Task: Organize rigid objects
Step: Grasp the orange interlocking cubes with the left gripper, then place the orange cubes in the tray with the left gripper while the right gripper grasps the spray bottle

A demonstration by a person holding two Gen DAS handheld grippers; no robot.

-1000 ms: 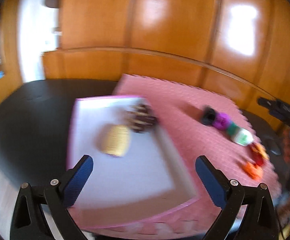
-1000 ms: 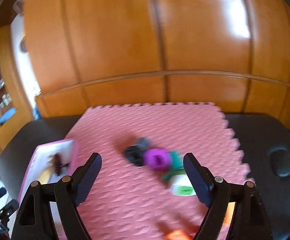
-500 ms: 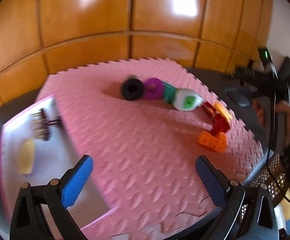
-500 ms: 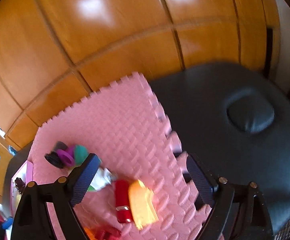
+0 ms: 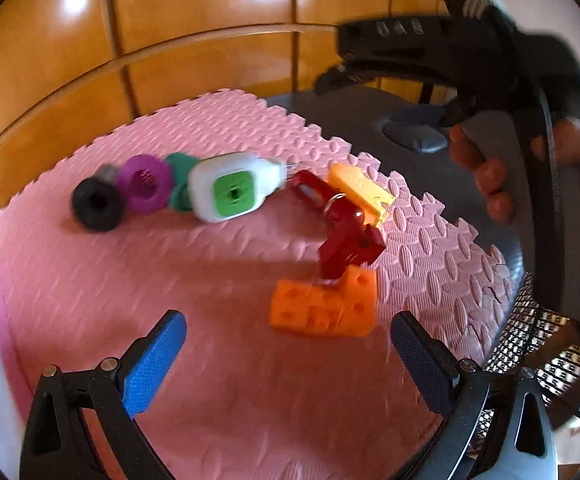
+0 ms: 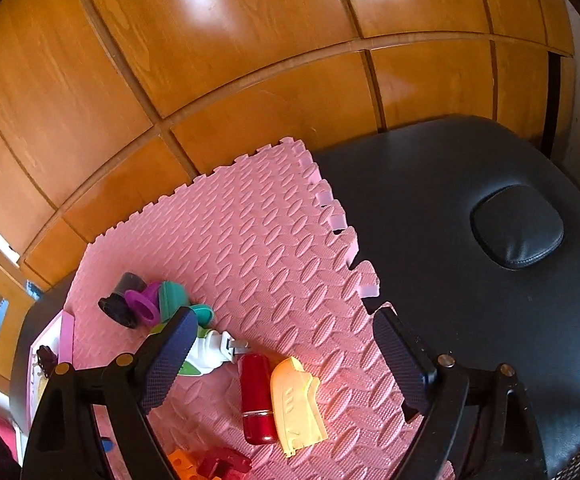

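Small toys lie on a pink foam mat (image 5: 170, 280): a black ring (image 5: 97, 204), a purple ring (image 5: 144, 184), a teal piece (image 5: 180, 184), a white and green plug (image 5: 230, 192), a red cylinder (image 5: 309, 188), a yellow piece (image 5: 359, 192), a dark red block (image 5: 349, 246) and an orange block (image 5: 323, 306). My left gripper (image 5: 288, 360) hangs open just short of the orange block, holding nothing. My right gripper (image 6: 284, 364) is open above the red cylinder (image 6: 256, 396) and yellow piece (image 6: 295, 404), touching neither. Its left finger hides part of the plug (image 6: 210, 350).
The mat lies on a black padded table (image 6: 469, 280) with a round cushion (image 6: 517, 232), in front of a wooden panel wall (image 6: 250, 40). A pink-rimmed white tray (image 6: 66, 336) sits at the mat's left. A mesh basket (image 5: 541, 340) stands at the right. A hand (image 5: 489, 176) holds the right gripper's handle.
The left view swung from the white tray across the mat to the orange and red blocks. The right view swung right and rolled, from the rings to the cylinder and yellow piece.
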